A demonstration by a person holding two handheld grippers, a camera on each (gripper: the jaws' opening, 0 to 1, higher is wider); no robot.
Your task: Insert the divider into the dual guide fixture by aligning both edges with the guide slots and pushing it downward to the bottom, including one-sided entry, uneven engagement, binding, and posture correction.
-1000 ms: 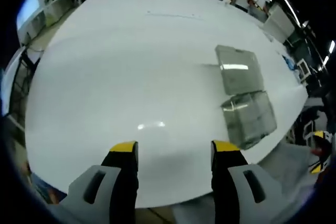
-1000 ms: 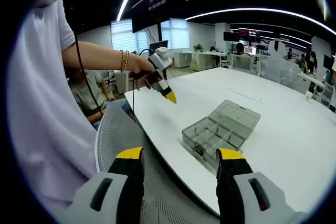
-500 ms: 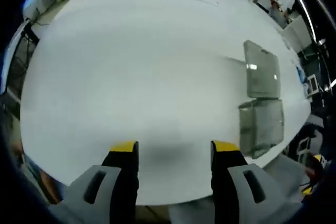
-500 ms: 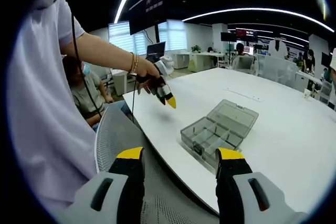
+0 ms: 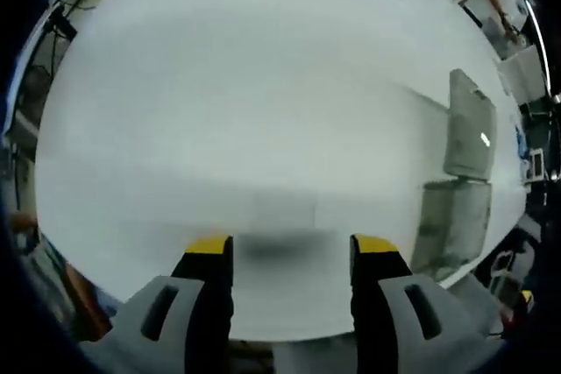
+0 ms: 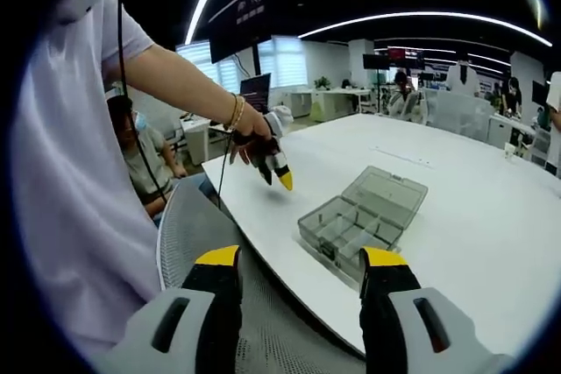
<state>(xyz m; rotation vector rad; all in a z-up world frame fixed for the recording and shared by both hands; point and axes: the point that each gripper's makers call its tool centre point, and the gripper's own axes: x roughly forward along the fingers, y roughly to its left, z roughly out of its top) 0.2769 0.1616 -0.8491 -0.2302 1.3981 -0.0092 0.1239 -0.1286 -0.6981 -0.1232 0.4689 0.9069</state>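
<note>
A clear grey compartment box (image 6: pixel 361 214) lies on the white table (image 6: pixel 473 208) with its lid folded open and thin dividers standing inside. In the left gripper view the same box (image 5: pixel 460 183) sits blurred at the right, lid above, tray below. My left gripper (image 5: pixel 286 250) hovers low over bare tabletop, open, nothing between its yellow-tipped fingers. In the right gripper view the left gripper (image 6: pixel 279 172) shows in a person's hand, left of the box and apart from it. My right gripper (image 6: pixel 302 260) stays back off the table's edge, open and holding nothing.
A mesh chair back (image 6: pixel 197 243) stands by the near table edge. A person in a white shirt (image 6: pixel 70 172) fills the left side, and another person (image 6: pixel 131 151) sits behind. Desks and screens line the far room.
The left gripper has dropped closer to the tabletop and swung leftward, so the box slid toward the right edge of its view. The right gripper has barely moved.
</note>
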